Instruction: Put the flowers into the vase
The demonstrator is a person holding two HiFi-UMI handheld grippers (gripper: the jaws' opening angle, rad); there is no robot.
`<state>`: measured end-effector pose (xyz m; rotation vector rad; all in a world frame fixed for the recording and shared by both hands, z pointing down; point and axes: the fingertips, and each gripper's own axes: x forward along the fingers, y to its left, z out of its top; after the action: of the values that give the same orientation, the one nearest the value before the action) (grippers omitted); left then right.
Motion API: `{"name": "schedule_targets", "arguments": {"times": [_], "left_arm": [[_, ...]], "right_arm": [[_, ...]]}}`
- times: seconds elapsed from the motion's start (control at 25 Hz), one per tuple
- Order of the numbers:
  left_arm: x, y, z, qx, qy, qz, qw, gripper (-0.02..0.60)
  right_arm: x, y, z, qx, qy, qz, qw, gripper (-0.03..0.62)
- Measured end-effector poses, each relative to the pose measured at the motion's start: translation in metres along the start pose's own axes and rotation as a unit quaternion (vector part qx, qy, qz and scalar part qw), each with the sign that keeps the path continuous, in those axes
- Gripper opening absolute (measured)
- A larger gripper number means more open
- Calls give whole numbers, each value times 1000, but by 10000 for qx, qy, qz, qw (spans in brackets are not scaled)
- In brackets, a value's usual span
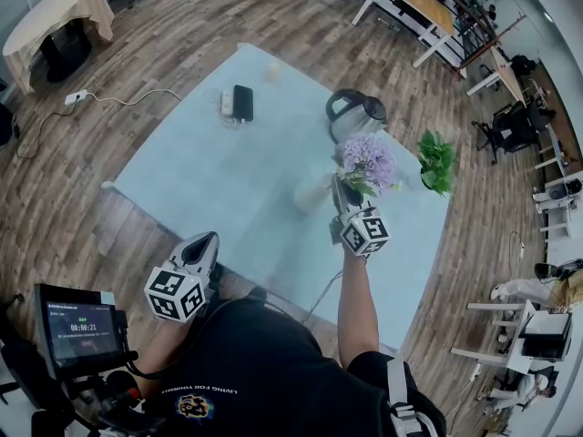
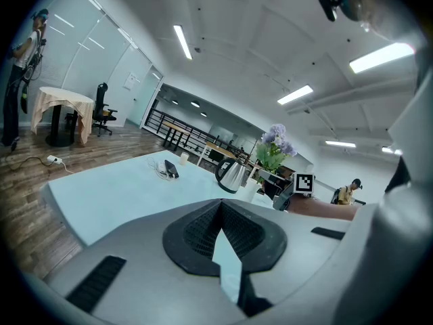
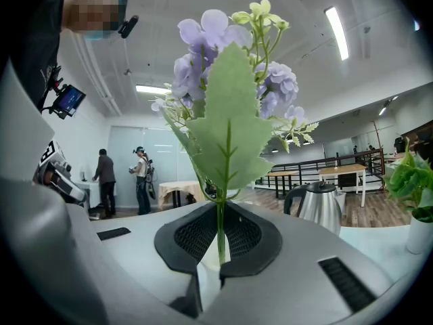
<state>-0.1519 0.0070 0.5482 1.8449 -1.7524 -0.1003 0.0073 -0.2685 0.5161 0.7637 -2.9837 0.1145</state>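
The right tool (image 1: 346,198) pinches the stem of the purple flowers (image 1: 368,160) right of centre; the left tool (image 1: 206,241), lower left, is pressed together.

Wood floor (image 1: 55,198), pale blue table (image 1: 209,180)

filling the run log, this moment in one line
right gripper shut on purple flower sprig | left gripper shut, empty | sprig not in vase
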Motion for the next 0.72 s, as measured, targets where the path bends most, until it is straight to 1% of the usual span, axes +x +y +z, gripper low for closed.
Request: {"name": "schedule_targets", "arguments": {"times": [0.24, 0.36, 0.4, 0.44, 0.48, 0.6, 0.72], "left_arm": [[0, 0, 0, -19, 4, 10, 10000, 6], [0, 1, 1, -19, -4, 17, 10000, 6], [0, 1, 0, -19, -5, 16, 10000, 6], [0, 1, 0, -21, -5, 14, 10000, 6], [0, 1, 0, -20, -6, 14, 10000, 6], [0, 1, 0, -16, 0, 14, 10000, 6], [0, 0, 0, -19, 8, 8, 10000, 6]], "right_arm": [[1, 2, -4, 1, 68, 39, 10000, 31], [4, 2, -10, 4, 238, -23, 9997, 32], [6, 2, -14, 24, 323, -38, 9995, 48], [7, 3, -18, 66, 402, -29, 9992, 194], [8, 4, -23, 113, 464, -10, 9989, 251], [6, 3, -32, 134, 519, -114, 9985, 312], [6, -3, -32, 55, 484, -296, 9984, 335]]}}
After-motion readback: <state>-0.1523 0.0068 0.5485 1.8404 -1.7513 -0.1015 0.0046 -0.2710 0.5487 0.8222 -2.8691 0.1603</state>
